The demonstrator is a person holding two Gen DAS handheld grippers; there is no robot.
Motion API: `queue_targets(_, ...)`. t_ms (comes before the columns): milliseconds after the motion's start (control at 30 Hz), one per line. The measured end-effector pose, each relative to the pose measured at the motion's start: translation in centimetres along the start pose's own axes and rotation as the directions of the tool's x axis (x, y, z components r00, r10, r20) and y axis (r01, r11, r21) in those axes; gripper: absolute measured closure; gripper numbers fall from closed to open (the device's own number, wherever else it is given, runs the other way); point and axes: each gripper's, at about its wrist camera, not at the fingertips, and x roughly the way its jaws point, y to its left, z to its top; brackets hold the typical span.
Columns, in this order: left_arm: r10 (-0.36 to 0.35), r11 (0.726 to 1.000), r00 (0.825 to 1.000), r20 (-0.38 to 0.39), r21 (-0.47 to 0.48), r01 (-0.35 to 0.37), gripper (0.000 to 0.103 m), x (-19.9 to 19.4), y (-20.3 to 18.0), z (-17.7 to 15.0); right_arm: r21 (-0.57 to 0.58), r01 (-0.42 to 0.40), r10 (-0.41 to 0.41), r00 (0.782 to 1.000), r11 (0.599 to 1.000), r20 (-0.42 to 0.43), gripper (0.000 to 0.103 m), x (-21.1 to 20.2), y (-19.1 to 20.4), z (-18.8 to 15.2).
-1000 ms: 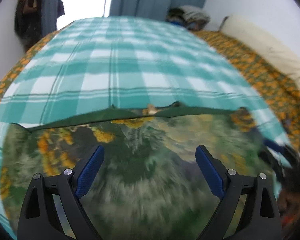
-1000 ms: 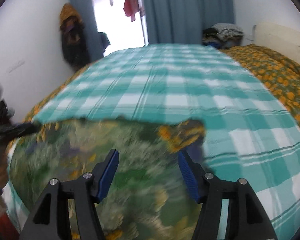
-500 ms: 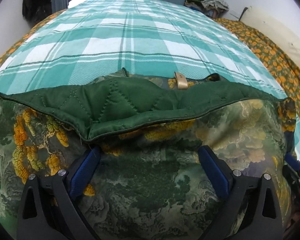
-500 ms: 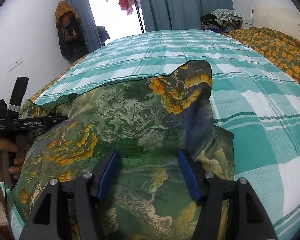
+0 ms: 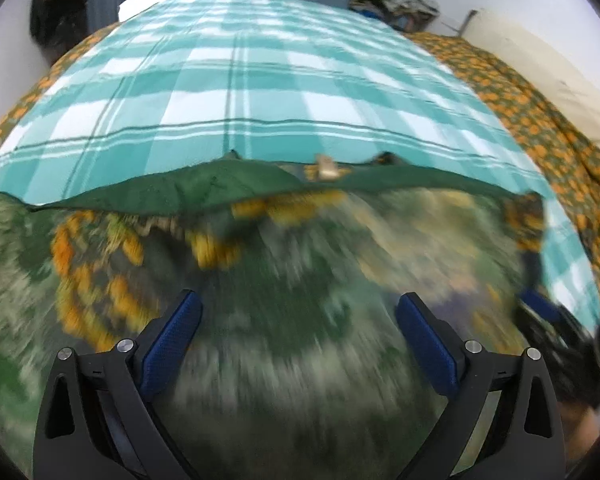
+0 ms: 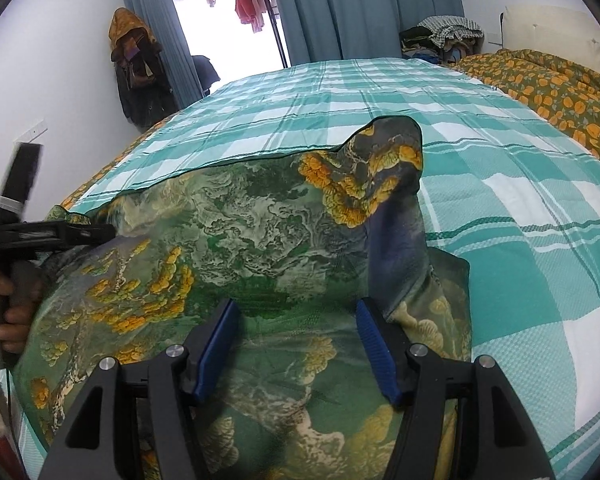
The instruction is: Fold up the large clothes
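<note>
A large green quilted garment with a yellow and green landscape print lies on the checked bed cover. Its plain green lining shows folded back along the far edge in the left wrist view, where the print is blurred by motion. A sleeve end stands up at the garment's far right. My left gripper is open above the print, empty. My right gripper is open above the near part of the garment, empty. The left gripper also shows at the left edge of the right wrist view.
A teal and white checked cover spreads over the bed. An orange floral blanket lies along the right side. A pile of clothes sits at the far corner. Coats hang on the left wall beside blue curtains.
Both grippers stayed open. The left gripper has pulled back and up from the garment, so the lining edge now sits farther away. The right view is nearly unchanged.
</note>
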Motion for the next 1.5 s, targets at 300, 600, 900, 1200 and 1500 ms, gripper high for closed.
queue_targets(300, 0.042, 0.99, 0.999, 0.013, 0.132, -0.044, 0.001, -0.2, -1.3, -5.7, -0.004, 0.004, -0.004, 1.0, 1.0, 0.0, 0.04, 0.1, 0.0, 0.0)
queue_targets(600, 0.048, 0.994, 0.999, -0.004, 0.096, -0.047, 0.003, -1.3, -1.3, -5.3, -0.005, 0.007, -0.008, 1.0, 1.0, -0.007, 0.04, 0.2, 0.1, 0.1)
queue_targets(900, 0.014, 0.987, 1.0, 0.007, 0.162, -0.015, 0.001, -2.9, -1.9, -10.6, -0.009, 0.013, -0.013, 1.0, 1.0, -0.009, 0.04, 0.4, 0.2, 0.2)
queue_targets(1200, 0.035, 0.985, 0.999, 0.02, 0.171, -0.038, 0.001, -4.8, -2.3, -10.3, 0.059, 0.02, -0.019, 1.0, 0.998, -0.011, 0.04, -5.1, 0.0, 1.6)
queue_targets(1500, -0.073, 0.98, 0.99, 0.117, 0.193, 0.049, 0.002, -7.9, -5.2, -9.7, 0.49, -0.037, 0.057, 0.998, 0.871, -0.025, 0.026, -14.4, -6.0, -8.0)
